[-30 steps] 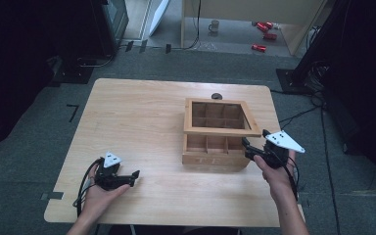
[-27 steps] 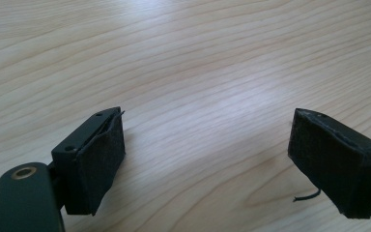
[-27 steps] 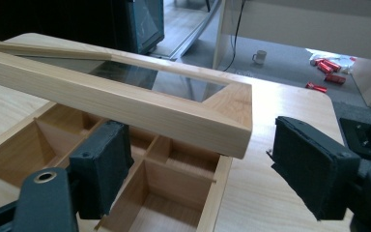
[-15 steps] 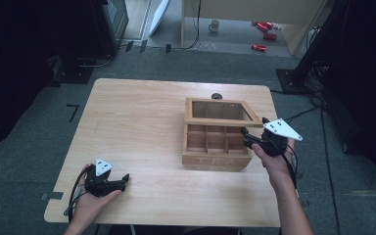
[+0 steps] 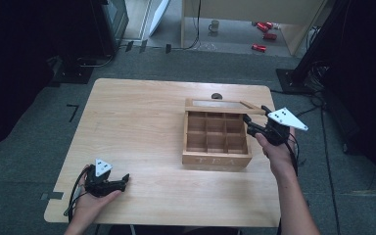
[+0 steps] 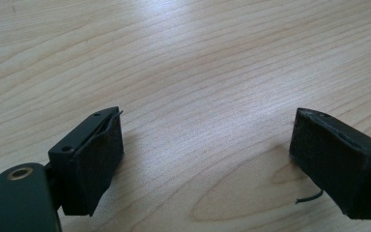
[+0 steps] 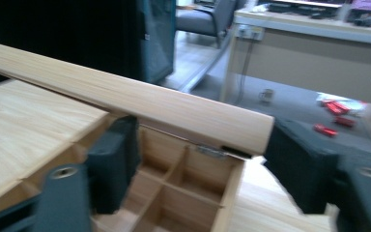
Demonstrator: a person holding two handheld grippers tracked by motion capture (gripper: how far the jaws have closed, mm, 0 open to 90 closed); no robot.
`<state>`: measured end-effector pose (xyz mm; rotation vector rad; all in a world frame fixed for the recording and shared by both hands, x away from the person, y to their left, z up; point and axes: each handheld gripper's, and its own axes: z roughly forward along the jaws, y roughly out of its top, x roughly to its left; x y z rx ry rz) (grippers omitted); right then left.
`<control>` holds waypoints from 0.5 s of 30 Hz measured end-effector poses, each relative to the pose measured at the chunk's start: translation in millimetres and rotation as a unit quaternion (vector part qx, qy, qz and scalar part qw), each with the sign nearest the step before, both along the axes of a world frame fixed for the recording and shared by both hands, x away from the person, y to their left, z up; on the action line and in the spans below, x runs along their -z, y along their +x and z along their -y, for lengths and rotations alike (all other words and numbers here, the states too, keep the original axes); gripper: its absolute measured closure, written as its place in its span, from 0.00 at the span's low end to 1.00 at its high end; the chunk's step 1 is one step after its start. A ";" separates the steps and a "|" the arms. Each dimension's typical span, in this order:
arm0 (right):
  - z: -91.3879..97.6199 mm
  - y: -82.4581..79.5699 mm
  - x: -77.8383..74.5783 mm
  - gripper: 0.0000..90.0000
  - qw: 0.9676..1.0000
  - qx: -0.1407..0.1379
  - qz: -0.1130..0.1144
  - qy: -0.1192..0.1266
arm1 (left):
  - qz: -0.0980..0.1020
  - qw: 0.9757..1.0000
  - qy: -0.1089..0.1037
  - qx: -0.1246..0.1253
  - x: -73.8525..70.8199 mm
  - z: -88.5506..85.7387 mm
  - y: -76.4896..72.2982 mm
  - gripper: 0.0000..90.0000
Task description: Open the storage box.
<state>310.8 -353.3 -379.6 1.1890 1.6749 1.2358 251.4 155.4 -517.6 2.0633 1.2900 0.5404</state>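
Now the right gripper (image 5: 248,123), jaws just narrowing, straddles the box (image 5: 216,159) lid's (image 7: 125,104) corner; the left gripper (image 5: 122,180) rests wide open on the table (image 5: 142,112).

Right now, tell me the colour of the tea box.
Light natural wood; the box has "TEA" on its front. The high view shows it best.

A wooden tea box (image 5: 217,139) sits right of centre on the table (image 5: 142,127), its lid (image 5: 223,105) raised along the far edge so the nine compartments show. At the box's right far corner the right gripper (image 5: 248,123) reaches in, its jaws having just been closing around the lid's end (whether the pads press on it is hard to tell). Well to the box's left, near the table's front edge, the left gripper (image 5: 124,180) rests low over bare wood.
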 end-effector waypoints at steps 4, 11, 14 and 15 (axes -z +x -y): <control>-1.1 9.1 5.8 0.39 1.000 -0.004 -0.012 -0.023 | 0.000 1.000 0.000 0.001 0.0 -0.1 0.1 0.14; 1.8 14.2 11.0 0.53 1.000 0.015 0.005 -0.022 | 0.001 1.000 -0.001 0.003 0.2 -0.3 0.3 0.14; 2.4 15.6 8.8 0.54 1.000 0.022 0.018 -0.012 | 0.001 1.000 -0.001 0.004 0.2 -0.3 0.3 0.14; 2.5 16.7 8.2 0.54 1.000 0.022 0.020 -0.011 | 0.001 1.000 -0.001 0.005 0.2 -0.2 0.4 0.14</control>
